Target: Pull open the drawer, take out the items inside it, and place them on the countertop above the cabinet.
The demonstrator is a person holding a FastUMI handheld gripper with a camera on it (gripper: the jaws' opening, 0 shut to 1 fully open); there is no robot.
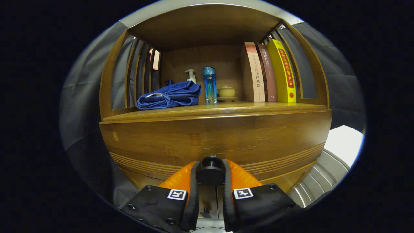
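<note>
Gripping drawer knob (pixel 210 171), gripper (pixel 210 168) on both sides.

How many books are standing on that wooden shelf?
3, upright together beyond the fingers: a tan book beside the lidded cup, a brown book in the middle, a yellow book outermost.

Knob (pixel 210 173) sits between the jaws, on the drawer front (pixel 213 139). Above, on the surface (pixel 226 108): towel (pixel 169 95) left, pump bottle (pixel 191 76) behind it, bottle (pixel 210 84), lidded cup (pixel 226 93), books (pixel 268 73) right.
</note>
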